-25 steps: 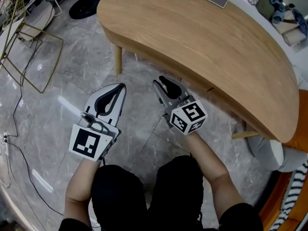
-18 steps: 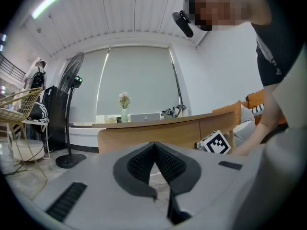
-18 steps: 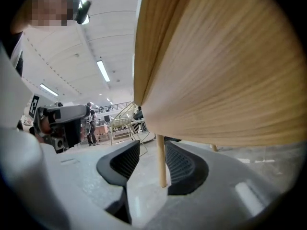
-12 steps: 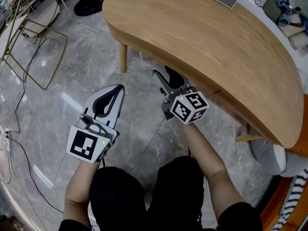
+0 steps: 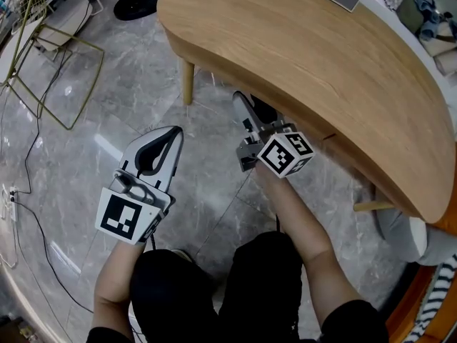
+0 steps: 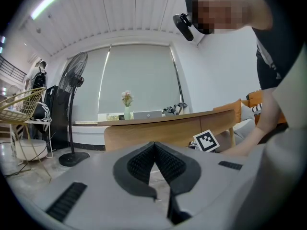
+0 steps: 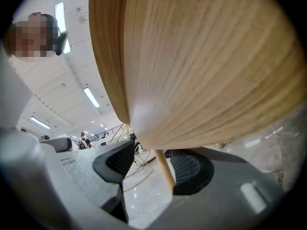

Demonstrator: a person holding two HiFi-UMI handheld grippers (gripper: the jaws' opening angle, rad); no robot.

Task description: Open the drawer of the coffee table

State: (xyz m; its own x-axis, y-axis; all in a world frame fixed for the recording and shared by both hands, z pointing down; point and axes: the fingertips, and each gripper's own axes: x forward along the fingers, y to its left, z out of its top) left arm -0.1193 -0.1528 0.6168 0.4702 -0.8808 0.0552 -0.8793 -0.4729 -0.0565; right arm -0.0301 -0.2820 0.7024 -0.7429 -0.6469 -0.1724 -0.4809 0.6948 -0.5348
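So, head view: the right hand-held gripper point(image 5: 253, 111) is tucked under the table point(image 5: 300, 56) at its near edge. I'd guess it's hunting for the drawer front, which is hidden beneath that overhang. The left hand-held gripper point(image 5: 171, 136) idles over the floor point(image 5: 86, 156).

Left gripper view: jaws pinched together, empty.

Right gripper view: the jaws have just been opening and now stand wide, gripping nothing. A wood panel point(image 7: 192, 56) sits right ahead, probably the drawer.

Coffee table point(image 5: 321, 48) is light wood, matt-ish, with the grain showing nicely. Floor point(image 5: 71, 191) under the table looks like glossy grey marble tile. Left of the table there's a thin brassy metal wire frame point(image 5: 86, 90).
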